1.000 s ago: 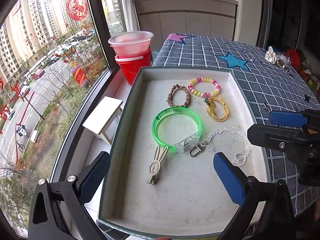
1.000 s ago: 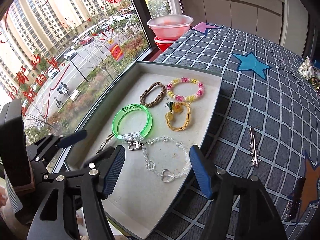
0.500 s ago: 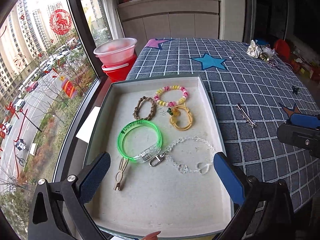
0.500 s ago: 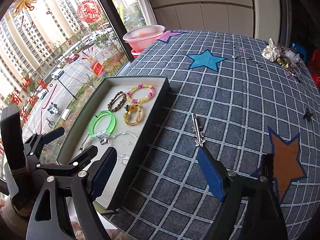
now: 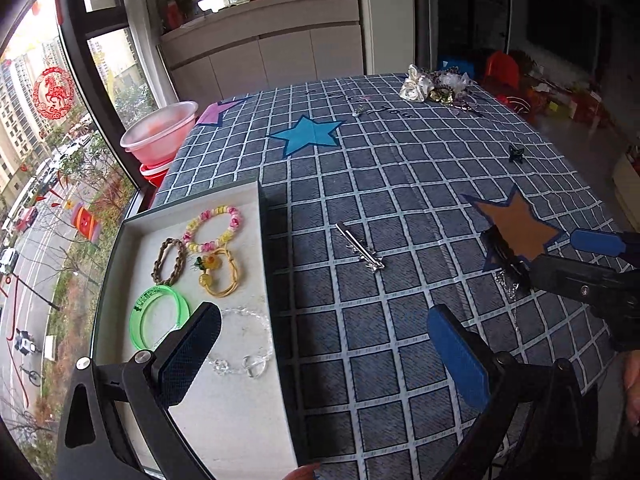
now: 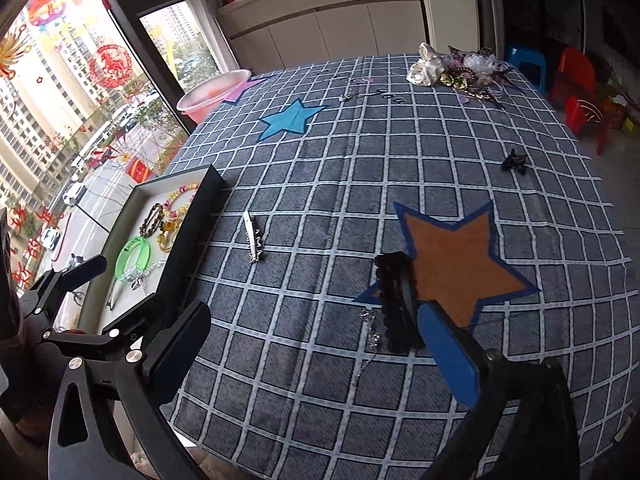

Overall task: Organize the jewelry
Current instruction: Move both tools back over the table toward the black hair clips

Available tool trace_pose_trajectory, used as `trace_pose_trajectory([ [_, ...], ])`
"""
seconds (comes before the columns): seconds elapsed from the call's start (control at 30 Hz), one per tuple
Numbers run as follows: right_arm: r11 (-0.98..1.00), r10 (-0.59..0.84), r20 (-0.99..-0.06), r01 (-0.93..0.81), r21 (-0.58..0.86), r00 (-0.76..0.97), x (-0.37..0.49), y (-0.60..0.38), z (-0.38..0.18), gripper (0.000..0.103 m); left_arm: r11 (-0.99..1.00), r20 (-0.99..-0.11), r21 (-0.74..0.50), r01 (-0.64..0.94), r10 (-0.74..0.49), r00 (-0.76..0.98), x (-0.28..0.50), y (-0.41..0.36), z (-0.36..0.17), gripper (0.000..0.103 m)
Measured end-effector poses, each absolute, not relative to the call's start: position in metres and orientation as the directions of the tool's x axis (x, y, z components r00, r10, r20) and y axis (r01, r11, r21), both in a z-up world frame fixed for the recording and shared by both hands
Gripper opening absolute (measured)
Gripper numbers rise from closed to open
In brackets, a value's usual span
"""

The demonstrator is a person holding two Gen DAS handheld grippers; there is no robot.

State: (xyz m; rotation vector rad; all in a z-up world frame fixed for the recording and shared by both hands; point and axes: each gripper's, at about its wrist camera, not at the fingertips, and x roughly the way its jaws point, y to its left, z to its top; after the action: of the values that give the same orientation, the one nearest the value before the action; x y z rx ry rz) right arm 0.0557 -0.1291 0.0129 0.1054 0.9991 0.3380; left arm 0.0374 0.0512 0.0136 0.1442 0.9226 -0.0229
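Jewelry tray [image 5: 256, 216] sits at the table's [image 6: 360, 168] left edge, holding bracelets. Silver hair clip [image 6: 253, 240] lies just right of it. Both tongs, left [image 5: 324, 354] and right [image 6: 316, 354], hang apart, empty, the right near a black clip [image 6: 396, 300].

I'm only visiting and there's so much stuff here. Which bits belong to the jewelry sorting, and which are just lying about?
Part of the job:
tray
green bangle
silver hair clip
black hair clip
thin chain

Just lying about:
pink basin
red stool
blue stool
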Motion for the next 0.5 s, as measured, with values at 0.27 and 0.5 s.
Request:
trace_pose_trajectory([
  [0.27,0.971,0.239,-0.831,-0.121,0.206,0.502,0.055,-0.185,0.005,0.103,0.982,-0.82,0.103,0.155,-0.004,0.572,0.051,0.008,0.005,0.103],
  [0.5,0.982,0.169,-0.848,-0.015,0.187,0.502,0.058,-0.235,-0.004,0.103,0.979,-0.85,0.065,0.194,-0.048,0.524,0.069,-0.016,-0.013,0.103],
])
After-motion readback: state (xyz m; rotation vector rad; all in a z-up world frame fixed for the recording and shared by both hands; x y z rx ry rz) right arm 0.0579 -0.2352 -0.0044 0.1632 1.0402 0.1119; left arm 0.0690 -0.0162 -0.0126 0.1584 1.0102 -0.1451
